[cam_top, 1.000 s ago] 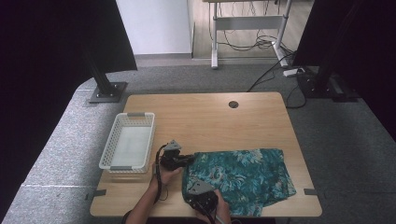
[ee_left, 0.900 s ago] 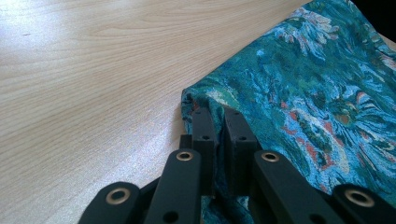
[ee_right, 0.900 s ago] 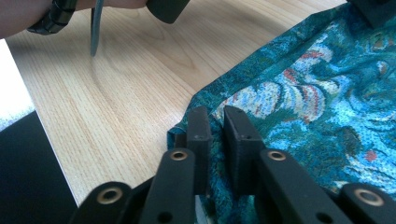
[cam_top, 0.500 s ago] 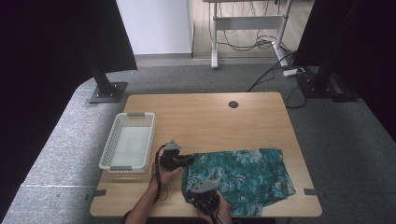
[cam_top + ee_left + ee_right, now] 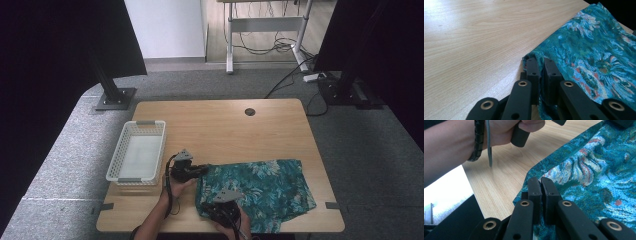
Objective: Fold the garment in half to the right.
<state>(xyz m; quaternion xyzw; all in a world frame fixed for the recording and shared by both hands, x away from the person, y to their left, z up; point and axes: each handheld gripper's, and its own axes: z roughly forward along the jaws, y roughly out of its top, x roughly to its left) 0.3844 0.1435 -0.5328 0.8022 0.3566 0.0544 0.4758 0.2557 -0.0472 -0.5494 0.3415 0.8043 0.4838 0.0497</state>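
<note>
- A teal flowered cloth lies spread on the near right part of the tabletop, its left edge bunched where both tools meet it.
- The left claw is pressed together on the far left corner of the cloth; in the left gripper view a fold of fabric sits between its jaws.
- The right claw is pressed together on the near left corner of the cloth, with the fabric edge caught between the jaws in the right gripper view.
- A white basket stands on the left side of the tabletop, just beside the left hand and apart from the cloth.
- The step in hand looks like a fold: both left corners are gripped, ready to be carried.
- The next move likely calls for lifting both corners together and level, then drawing them across toward the right edge so the cloth doubles over evenly.
- Uneven lift could drag or twist the cloth, or slip a corner loose.
</note>
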